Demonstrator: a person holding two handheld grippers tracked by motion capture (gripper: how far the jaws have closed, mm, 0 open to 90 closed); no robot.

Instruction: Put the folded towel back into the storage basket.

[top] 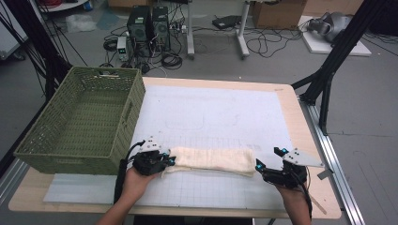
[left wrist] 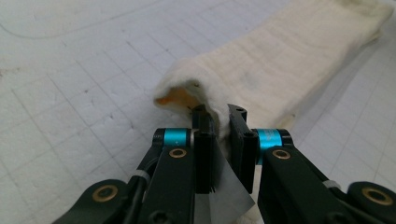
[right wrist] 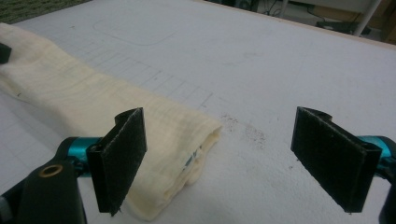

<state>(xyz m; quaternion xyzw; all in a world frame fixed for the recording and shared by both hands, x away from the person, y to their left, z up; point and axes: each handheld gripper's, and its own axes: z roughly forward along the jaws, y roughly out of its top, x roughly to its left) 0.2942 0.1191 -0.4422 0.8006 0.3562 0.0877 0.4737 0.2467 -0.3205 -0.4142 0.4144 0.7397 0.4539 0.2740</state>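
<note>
A cream folded towel [top: 213,160] lies as a long strip across the near part of the white gridded mat [top: 211,117]. My left gripper [top: 170,161] is at its left end, and its jaws are pinched on the towel's edge [left wrist: 212,109], which bulges up there. At the towel's right end my right gripper [top: 267,159] stands wide open just off the cloth. In the right gripper view the towel's end [right wrist: 182,140] lies by the left pad [right wrist: 119,156], untouched, with bare mat between the pads.
A green woven basket [top: 84,124] stands at the table's left, close to my left hand. The wooden table edge [top: 309,140] runs along the right. Beyond the table are computer towers, cables and black stand legs on the floor.
</note>
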